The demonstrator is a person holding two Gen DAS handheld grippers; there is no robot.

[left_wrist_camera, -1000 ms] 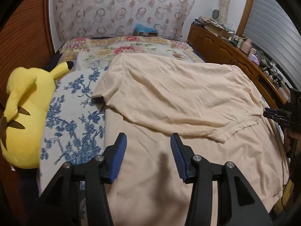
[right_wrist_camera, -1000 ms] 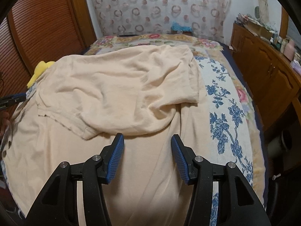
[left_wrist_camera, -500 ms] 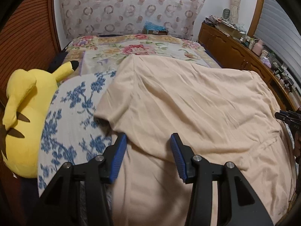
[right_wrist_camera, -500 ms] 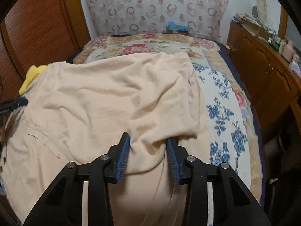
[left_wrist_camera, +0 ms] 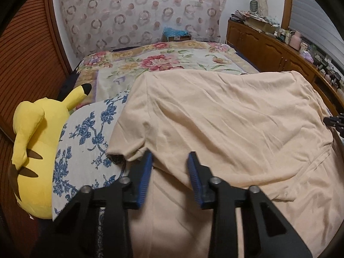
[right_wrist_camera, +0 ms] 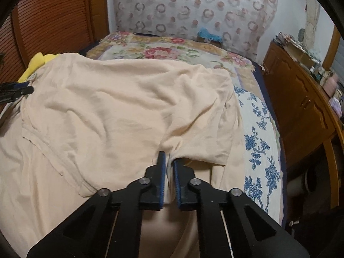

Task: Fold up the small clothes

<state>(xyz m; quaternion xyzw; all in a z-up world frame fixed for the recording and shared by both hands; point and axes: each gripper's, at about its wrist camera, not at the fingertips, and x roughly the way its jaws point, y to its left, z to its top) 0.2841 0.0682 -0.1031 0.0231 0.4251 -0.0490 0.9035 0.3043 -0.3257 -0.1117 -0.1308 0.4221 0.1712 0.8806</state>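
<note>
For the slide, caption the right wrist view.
Right gripper shut on a fold of the peach shirt spread over the floral bed.

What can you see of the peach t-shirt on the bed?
The peach cotton-looking short-sleeved t-shirt lies wrinkled on the floral bedspread, its upper half folded over its lower. The right gripper is shut on the fold near one sleeve; the left gripper is closing around the fold beside the other sleeve.
</note>
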